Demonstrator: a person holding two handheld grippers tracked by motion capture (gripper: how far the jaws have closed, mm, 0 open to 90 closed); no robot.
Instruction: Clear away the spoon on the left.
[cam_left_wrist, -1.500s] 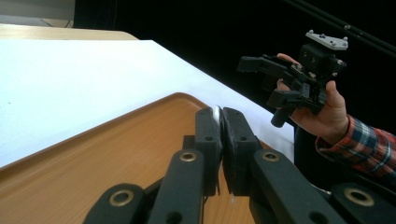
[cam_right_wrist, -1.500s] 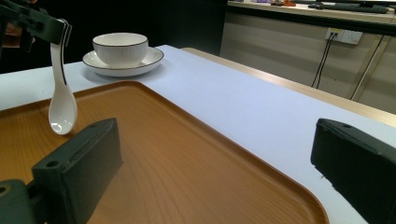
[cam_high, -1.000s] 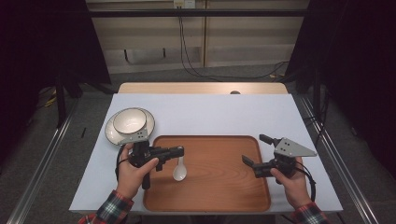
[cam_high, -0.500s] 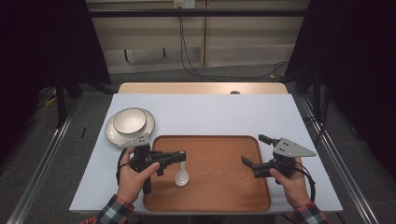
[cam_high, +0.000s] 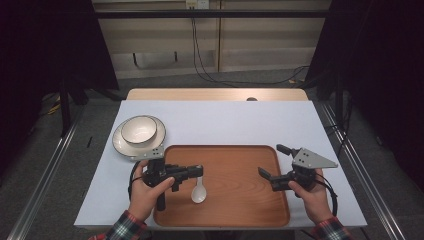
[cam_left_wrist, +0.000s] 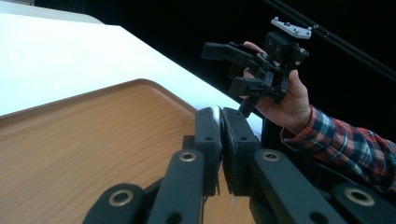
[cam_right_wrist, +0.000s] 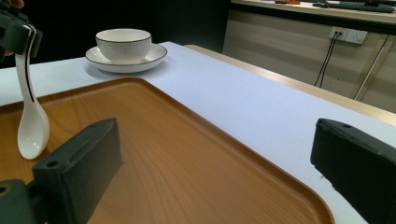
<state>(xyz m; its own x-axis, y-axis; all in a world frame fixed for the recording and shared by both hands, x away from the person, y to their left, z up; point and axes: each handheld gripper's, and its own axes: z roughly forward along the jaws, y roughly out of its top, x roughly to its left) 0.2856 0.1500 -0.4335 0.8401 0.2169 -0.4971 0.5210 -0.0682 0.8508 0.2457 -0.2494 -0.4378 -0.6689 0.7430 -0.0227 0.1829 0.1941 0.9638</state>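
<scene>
The left gripper (cam_high: 199, 171) has its jaws clenched on the handle of the white spoon (cam_high: 198, 191), which hangs bowl-down over the wooden tray (cam_high: 240, 210); the right gripper (cam_high: 265, 176) holds nothing, its jaws released wide.

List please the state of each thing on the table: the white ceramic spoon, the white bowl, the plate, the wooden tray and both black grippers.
White ceramic spoon: held by its handle, hanging bowl-end down over the tray.
White bowl with dark rim: upright, empty, sitting on the plate.
White plate: flat on the table, beside the tray.
Brown wooden tray: flat on the table.
Left gripper: shut on the spoon.
Right gripper: open, holding nothing.
</scene>
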